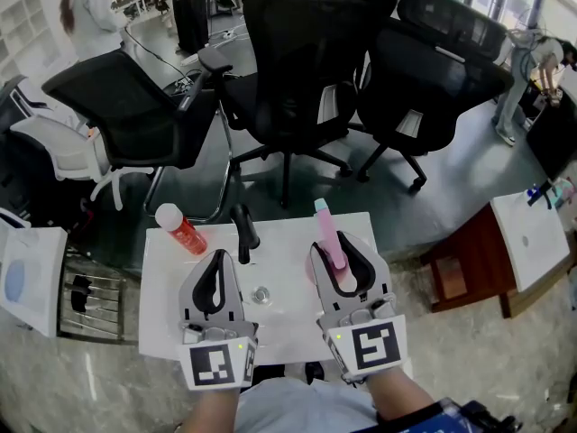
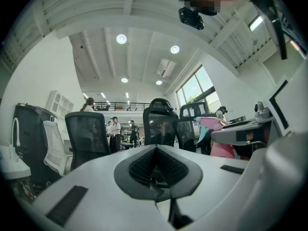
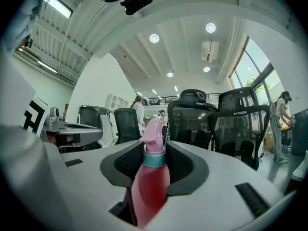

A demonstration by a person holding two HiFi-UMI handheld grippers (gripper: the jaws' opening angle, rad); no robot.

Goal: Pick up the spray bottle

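Spray bottle (image 3: 149, 186), clamped btwn R tongs (image 3: 155, 150)

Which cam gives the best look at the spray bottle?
Right gripper view: the spray bottle fills the centre, clamped in the right gripper, with its pink body, teal collar and nozzle clear. Head view shows the bottle small, from above. Left gripper view catches only a pink part at right.

Bright, even indoor light from round ceiling lamps (image 3: 154, 38) and tall windows (image 3: 250, 66) — lamps blown out white. Faint, soft shadows. Heavy fisheye bending, dark corners in gripper views — nearest foreground slightly soft.
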